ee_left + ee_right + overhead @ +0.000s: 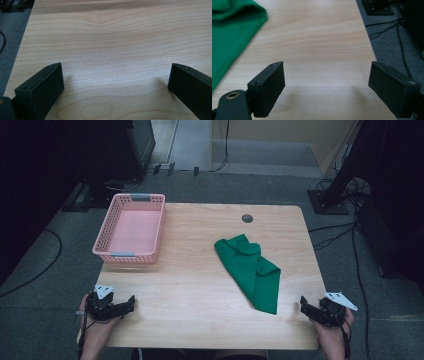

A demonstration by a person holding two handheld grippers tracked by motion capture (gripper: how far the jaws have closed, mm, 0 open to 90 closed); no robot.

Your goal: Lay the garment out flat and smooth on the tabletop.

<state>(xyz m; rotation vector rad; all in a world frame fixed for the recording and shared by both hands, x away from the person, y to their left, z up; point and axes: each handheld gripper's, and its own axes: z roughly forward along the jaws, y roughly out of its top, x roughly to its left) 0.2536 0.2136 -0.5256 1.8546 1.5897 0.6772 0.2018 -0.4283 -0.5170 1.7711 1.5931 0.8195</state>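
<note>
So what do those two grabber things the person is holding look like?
Each hand-held gripper, left and right, is black with two flat, blocky jaws and small screw holes. A pale grey three-cornered plate sits on top, and a thin dark cable trails back along the person's wrist.

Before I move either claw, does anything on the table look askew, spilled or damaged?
Nothing spilled or damaged. The green cloth lies loosely folded and crumpled, skewed to the table edges. The pink basket overhangs the far-left edge. Both the left claw and right claw are open.

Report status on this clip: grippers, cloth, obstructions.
Both hand-held grippers open, left, right, at near edge. Green cloth crumpled mid-table, untouched. Pink basket far left. Path clear.
</note>
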